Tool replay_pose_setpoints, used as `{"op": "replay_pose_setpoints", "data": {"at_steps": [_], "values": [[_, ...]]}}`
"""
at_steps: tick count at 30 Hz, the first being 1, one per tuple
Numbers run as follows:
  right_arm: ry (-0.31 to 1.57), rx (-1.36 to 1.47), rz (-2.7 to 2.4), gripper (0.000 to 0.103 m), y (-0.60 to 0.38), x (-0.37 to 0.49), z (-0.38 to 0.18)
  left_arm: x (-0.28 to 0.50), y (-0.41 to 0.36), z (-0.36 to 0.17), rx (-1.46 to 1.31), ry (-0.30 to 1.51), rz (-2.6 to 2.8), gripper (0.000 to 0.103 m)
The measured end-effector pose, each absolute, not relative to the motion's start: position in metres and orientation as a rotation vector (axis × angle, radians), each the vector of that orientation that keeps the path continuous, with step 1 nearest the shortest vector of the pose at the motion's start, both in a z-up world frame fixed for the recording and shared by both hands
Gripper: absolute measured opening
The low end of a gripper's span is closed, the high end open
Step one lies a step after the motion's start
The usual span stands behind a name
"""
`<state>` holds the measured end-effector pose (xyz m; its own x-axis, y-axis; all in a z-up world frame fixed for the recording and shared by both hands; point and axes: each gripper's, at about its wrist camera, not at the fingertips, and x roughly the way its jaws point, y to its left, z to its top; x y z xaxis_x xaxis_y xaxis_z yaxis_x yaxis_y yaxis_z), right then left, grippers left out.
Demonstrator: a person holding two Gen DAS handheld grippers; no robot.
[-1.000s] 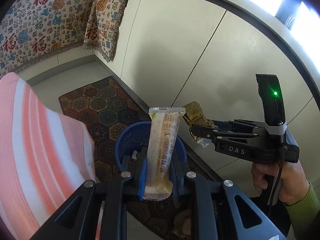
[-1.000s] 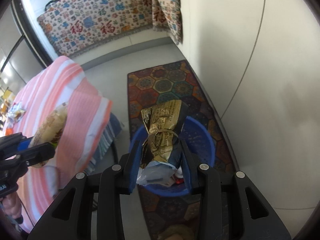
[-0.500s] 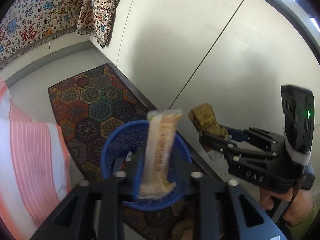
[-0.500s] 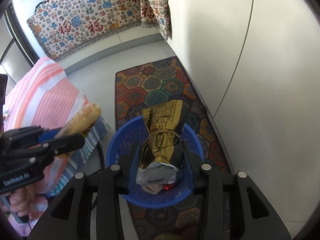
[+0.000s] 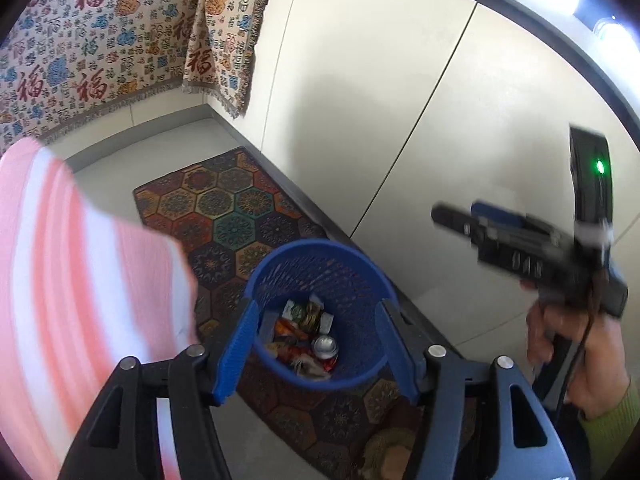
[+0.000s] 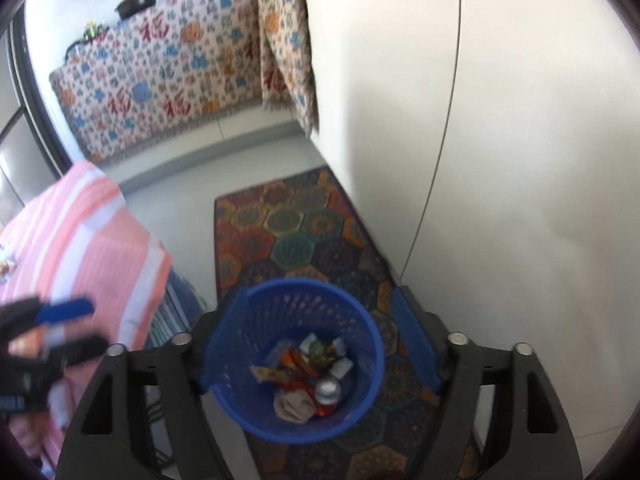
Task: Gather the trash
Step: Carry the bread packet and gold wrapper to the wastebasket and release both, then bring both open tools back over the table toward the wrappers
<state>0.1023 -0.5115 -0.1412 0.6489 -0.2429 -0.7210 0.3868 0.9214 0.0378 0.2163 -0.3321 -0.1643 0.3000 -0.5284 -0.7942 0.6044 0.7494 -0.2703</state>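
Both hand-held grippers — left (image 5: 316, 344), right (image 6: 320, 344) — gape empty above the trash-filled basket (image 5: 362, 272).

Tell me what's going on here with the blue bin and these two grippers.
A person is collecting trash with a hand-held gripper in each hand. Both the left hand-held gripper and the right hand-held gripper hang open and empty above the blue mesh bin, which stands on a patterned rug beside the wall. Wrappers and a can lie in the bin's bottom. A pink striped cloth covers the surface to the left, with a few bits of litter at its far edge.
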Motion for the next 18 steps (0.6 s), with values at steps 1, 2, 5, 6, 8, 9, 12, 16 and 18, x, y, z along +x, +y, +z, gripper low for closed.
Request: {"op": "replay_pose_setpoints", "data": {"at_steps": [1, 2, 5, 6, 8, 9, 12, 16, 18], "values": [[0.778, 0.184, -0.351, 0.085, -0.504, 0.102, -0.139, 0.207, -0.322, -0.163, 0.09, 1.023, -0.746, 0.063], [0.773, 0.17, -0.341, 0.085, -0.496, 0.103, -0.137, 0.198, -0.312, -0.162, 0.096, 1.029, -0.734, 0.063], [0.761, 0.116, -0.294, 0.085, -0.466, 0.109, -0.132, 0.174, -0.278, -0.156, 0.102, 1.03, -0.675, 0.063], [0.754, 0.094, -0.275, 0.085, -0.453, 0.11, -0.13, 0.166, -0.266, -0.151, 0.087, 1.016, -0.685, 0.063], [0.738, 0.052, -0.236, 0.085, -0.428, 0.112, -0.127, 0.155, -0.241, -0.142, 0.084, 1.003, -0.632, 0.063], [0.732, 0.031, -0.214, 0.085, -0.413, 0.114, -0.124, 0.152, -0.231, -0.138, 0.089, 0.995, -0.596, 0.063], [0.708, -0.006, -0.127, 0.087, -0.366, 0.115, -0.119, 0.144, -0.185, -0.121, 0.054, 0.969, -0.534, 0.063], [0.709, -0.015, 0.012, 0.09, -0.298, 0.113, -0.119, 0.134, -0.122, -0.114, 0.054, 0.911, -0.407, 0.068], [0.733, -0.036, 0.096, 0.091, -0.259, 0.115, -0.125, 0.134, -0.093, -0.119, 0.068, 0.903, -0.327, 0.069]]}}
